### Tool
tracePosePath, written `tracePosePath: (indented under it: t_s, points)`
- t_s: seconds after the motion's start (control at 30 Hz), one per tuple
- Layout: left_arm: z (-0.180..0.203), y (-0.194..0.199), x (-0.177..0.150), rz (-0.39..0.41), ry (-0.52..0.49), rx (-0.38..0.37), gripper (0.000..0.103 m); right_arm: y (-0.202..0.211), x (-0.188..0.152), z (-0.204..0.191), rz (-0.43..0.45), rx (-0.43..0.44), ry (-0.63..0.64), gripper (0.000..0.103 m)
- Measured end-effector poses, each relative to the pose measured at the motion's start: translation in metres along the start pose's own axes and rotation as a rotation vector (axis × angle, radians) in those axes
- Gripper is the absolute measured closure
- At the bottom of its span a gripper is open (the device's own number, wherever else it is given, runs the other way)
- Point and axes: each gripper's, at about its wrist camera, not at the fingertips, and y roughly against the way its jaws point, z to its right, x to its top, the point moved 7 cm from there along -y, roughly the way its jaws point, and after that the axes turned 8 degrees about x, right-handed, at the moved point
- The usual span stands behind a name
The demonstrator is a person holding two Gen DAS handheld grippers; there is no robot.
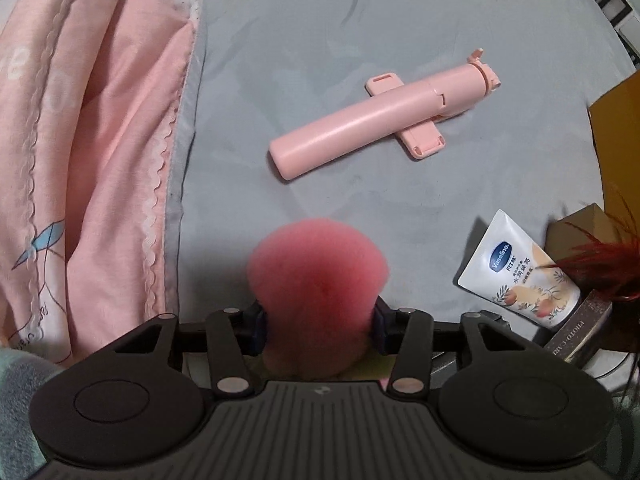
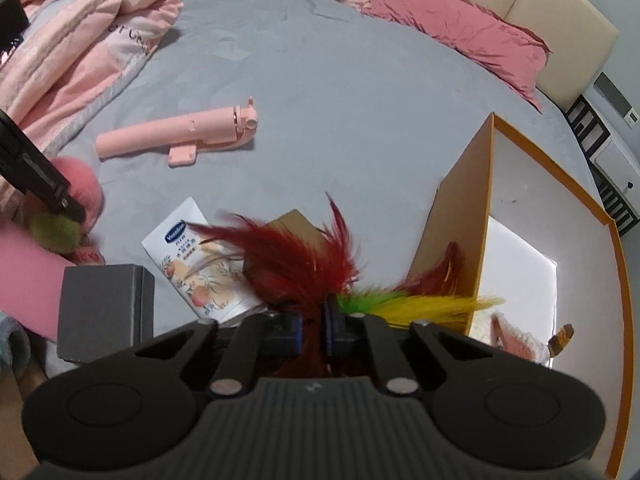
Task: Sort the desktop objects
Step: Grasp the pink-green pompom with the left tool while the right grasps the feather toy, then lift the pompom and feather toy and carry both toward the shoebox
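Right wrist view: a feather toy (image 2: 320, 256), red, green and yellow plumes fanning out, is pinched between the nearly closed jaws of the right gripper (image 2: 314, 330), with the open orange box (image 2: 464, 220) just to its right. Left gripper (image 1: 318, 326) clasps a pink fluffy ball (image 1: 316, 268) over the grey bedsheet (image 1: 320, 40), farther from the box; a pink selfie stick (image 1: 360, 128) lies beyond.
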Motion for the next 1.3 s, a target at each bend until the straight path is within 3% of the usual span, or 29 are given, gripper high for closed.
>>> tracePosePath:
  t_s: [0.17, 0.33, 0.4, 0.47, 0.93, 1.3]
  points:
    - [-0.001, 0.01, -0.001, 0.045, 0.004, -0.017, 0.057, 0.012, 0.0, 0.004, 0.059, -0.019, 0.012, 0.103]
    - [-0.001, 0.028, -0.004, 0.121, 0.008, -0.034, 0.074, 0.029, 0.004, 0.006, 0.106, -0.036, 0.019, 0.103]
    - [-0.001, 0.033, -0.005, 0.135, 0.011, -0.049, 0.091, 0.038, 0.007, 0.008, 0.132, -0.041, 0.014, 0.103]
    - [-0.001, 0.041, -0.005, 0.159, 0.022, -0.077, 0.095, 0.048, 0.012, 0.009, 0.157, -0.044, 0.008, 0.103]
    - [0.002, 0.073, -0.006, 0.267, 0.029, -0.134, 0.101, 0.092, 0.027, 0.01, 0.27, -0.004, -0.068, 0.103]
    - [0.043, 0.135, -0.005, 0.388, -0.051, -0.251, 0.103, 0.119, 0.034, 0.024, 0.338, -0.023, -0.098, 0.103]
